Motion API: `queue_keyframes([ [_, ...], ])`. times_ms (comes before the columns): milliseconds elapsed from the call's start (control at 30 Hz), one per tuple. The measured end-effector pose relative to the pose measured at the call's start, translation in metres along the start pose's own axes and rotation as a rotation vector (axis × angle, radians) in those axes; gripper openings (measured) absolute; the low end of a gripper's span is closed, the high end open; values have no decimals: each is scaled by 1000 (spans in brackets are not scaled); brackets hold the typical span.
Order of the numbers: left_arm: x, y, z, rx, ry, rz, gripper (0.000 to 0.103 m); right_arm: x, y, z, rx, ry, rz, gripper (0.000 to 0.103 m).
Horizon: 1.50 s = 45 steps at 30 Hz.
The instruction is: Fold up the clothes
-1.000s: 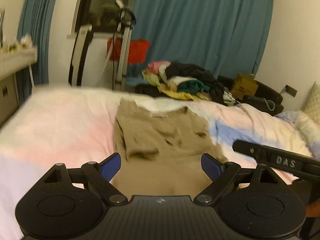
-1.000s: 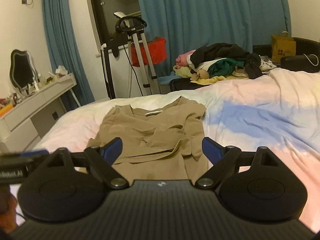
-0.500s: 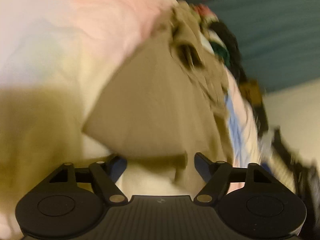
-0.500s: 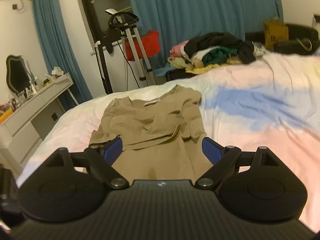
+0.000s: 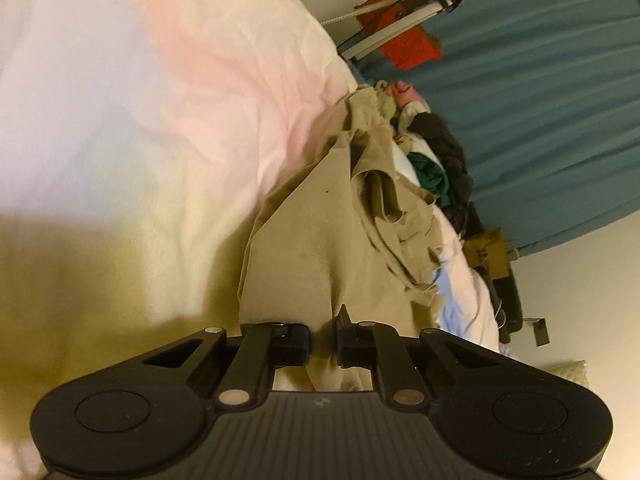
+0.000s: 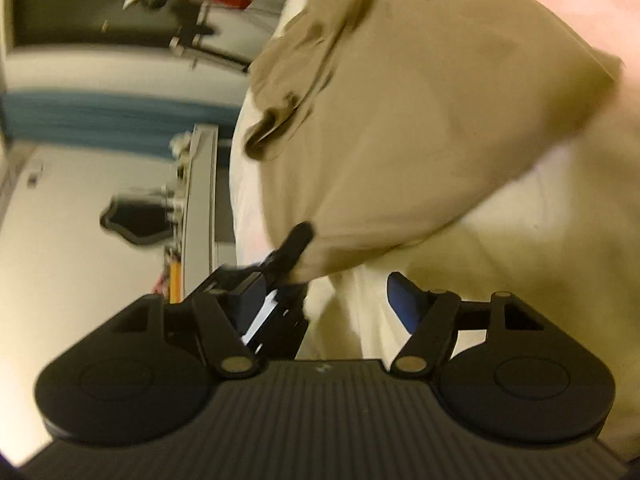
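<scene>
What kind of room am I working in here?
Most likely a bedroom. The tan garment lies on a bed with a pastel duvet, a heap of unfolded clothes sits past it by teal curtains, and a dressing table with a mirror stands beside the bed.

My left gripper (image 5: 323,342) is clamped on the near hem of the tan garment (image 5: 320,248). Garment lies crumpled across the pastel bedspread (image 5: 140,100). Clothes pile (image 5: 432,152) beyond it, teal curtain (image 5: 540,100) behind. View rolled sideways.
</scene>
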<state>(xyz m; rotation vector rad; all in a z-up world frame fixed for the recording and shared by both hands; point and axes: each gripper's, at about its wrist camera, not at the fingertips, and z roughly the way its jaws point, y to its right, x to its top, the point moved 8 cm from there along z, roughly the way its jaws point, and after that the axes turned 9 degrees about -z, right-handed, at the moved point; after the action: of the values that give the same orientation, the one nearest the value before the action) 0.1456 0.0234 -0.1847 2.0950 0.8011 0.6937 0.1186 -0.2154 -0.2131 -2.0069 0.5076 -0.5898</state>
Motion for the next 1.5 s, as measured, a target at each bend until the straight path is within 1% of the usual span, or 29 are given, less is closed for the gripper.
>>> queue_keyframes([
  [67, 1, -1, -2, -10, 3, -18, 11, 11, 13, -6, -57, 83, 29, 47],
  [100, 2, 0, -3, -14, 3, -26, 11, 17, 21, -11, -83, 119, 52, 42],
  [133, 3, 0, -3, -19, 0, -36, 11, 21, 28, -15, -105, 152, 76, 34],
  [167, 2, 0, -3, -19, -2, -40, 10, 25, 35, -20, -128, 185, 100, 24],
  [267, 1, 2, -4, -27, -7, -45, 10, 31, 44, -33, -169, 258, 135, 18],
  [367, 0, 3, -7, -40, -10, -44, 10, 35, 47, -46, -183, 320, 147, 17],
  [467, 1, 6, -7, -34, 1, -32, 10, 39, 56, -54, -208, 359, 163, 16],
  [600, 1, 3, -9, -30, -5, -35, 10, 45, 67, -66, -241, 411, 185, 15],
  [700, 1, 5, -10, -27, -1, -27, 10, 46, 64, -66, -250, 412, 155, 14],
  [867, 1, 11, -19, -49, 0, -18, 10, 55, 55, -73, -222, 415, 138, 10],
  [933, 1, 17, -26, -57, 8, 3, 9, 58, 45, -77, -197, 428, 121, 10],
  [1067, -1, 35, -52, -96, 29, 42, 8, 60, 18, -94, -143, 470, 39, 9],
  [1167, -6, 47, -77, -121, 44, 72, 7, 48, 0, -111, -128, 485, -25, 9],
  [1267, -19, 50, -107, -130, 33, 84, 7, 31, -15, -130, -125, 490, -86, 9],
  [1367, -37, 51, -140, -166, 15, 105, 7, 6, -25, -155, -110, 495, -126, 9],
  [1500, -68, 50, -186, -203, 2, 100, 7, -33, -32, -195, -89, 517, -162, 9],
])
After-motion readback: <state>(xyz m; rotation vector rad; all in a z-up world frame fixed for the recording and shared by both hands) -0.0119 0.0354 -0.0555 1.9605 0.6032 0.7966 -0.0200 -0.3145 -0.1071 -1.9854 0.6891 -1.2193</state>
